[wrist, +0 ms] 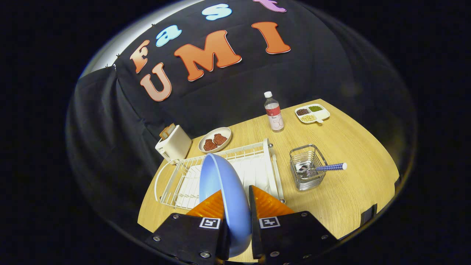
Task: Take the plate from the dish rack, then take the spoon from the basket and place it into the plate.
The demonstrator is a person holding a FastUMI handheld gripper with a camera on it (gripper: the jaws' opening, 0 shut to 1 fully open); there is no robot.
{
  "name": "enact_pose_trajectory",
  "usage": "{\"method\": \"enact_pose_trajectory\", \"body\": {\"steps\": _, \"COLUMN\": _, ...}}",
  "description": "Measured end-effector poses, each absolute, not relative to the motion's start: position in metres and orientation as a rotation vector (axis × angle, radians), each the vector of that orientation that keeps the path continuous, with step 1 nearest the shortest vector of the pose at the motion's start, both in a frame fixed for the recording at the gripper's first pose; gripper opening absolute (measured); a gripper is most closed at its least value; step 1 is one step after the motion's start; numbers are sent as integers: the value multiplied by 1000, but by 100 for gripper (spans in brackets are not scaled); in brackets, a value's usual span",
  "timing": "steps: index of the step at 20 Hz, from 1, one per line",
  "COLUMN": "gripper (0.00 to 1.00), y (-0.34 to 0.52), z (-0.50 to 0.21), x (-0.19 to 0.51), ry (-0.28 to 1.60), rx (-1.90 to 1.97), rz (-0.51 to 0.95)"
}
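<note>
A blue plate stands on edge between my fingers, and my gripper is shut on its rim. The plate is held over the white wire dish rack, which lies just ahead of the fingers; whether the plate still touches the rack I cannot tell. To the right of the rack stands a small wire basket. A spoon with a blue-and-white checked handle rests in it, its handle sticking out to the right.
Beyond the rack sit a white toaster with toast, a plate of dark patties, a clear bottle and a divided tray of beans. Bare wooden table spreads right of the basket.
</note>
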State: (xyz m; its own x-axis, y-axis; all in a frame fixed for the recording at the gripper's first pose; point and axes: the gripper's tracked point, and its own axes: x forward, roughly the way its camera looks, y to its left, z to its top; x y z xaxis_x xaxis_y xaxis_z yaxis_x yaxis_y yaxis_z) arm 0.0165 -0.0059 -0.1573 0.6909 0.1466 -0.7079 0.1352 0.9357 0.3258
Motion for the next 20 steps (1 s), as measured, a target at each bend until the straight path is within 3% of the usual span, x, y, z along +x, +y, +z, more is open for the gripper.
{"method": "enact_pose_trajectory", "body": {"steps": 5, "gripper": 24, "y": 8, "z": -170, "x": -24, "ry": 823, "rx": 465, "rz": 84}}
{"method": "enact_pose_trajectory", "body": {"steps": 20, "gripper": 25, "y": 11, "z": -258, "x": -81, "ry": 971, "rx": 512, "rz": 84}}
